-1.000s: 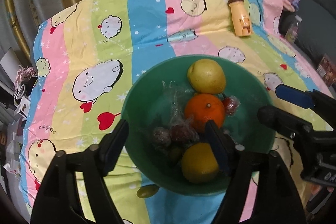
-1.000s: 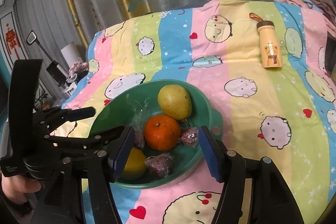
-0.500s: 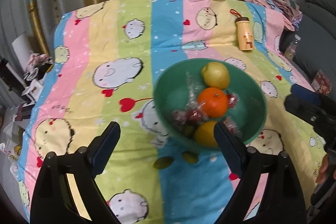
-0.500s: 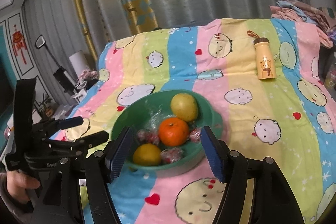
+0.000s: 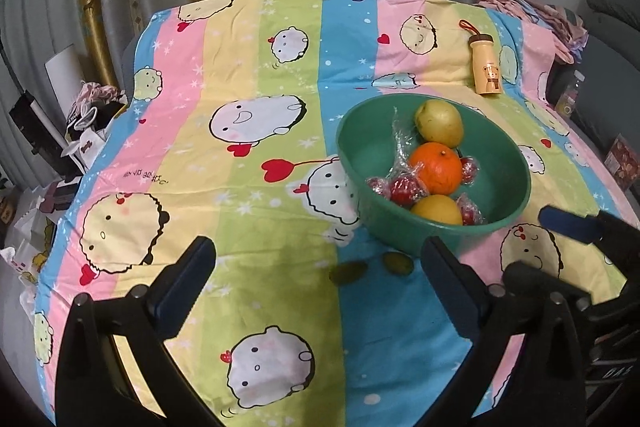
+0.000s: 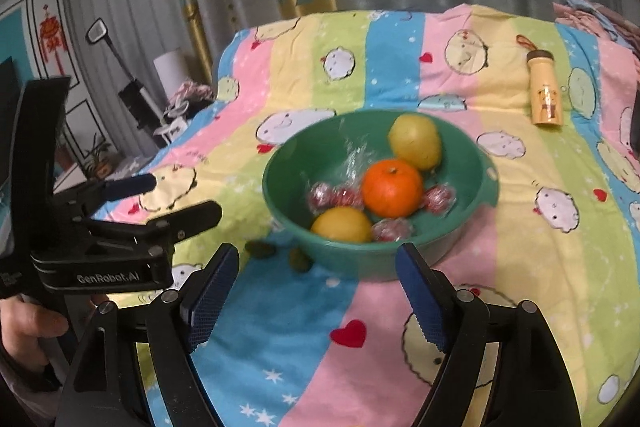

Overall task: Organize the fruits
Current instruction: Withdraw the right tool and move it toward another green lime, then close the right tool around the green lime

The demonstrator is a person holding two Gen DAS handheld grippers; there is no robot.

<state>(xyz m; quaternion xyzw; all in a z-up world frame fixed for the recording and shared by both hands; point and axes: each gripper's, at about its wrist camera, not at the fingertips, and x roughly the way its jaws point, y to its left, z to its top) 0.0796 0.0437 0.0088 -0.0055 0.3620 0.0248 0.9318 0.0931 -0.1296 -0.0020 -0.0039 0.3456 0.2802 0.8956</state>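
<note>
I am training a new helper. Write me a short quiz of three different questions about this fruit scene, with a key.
1. True or false: the orange lies inside the green bowl.
2. Which lies on the cloth outside the bowl? A) the pear B) two small dark green fruits C) the wrapped red fruits
3. Fill in: the yellow bottle lies on its ____.

Key:
1. True.
2. B; they lie just in front of the bowl.
3. Side.
</note>
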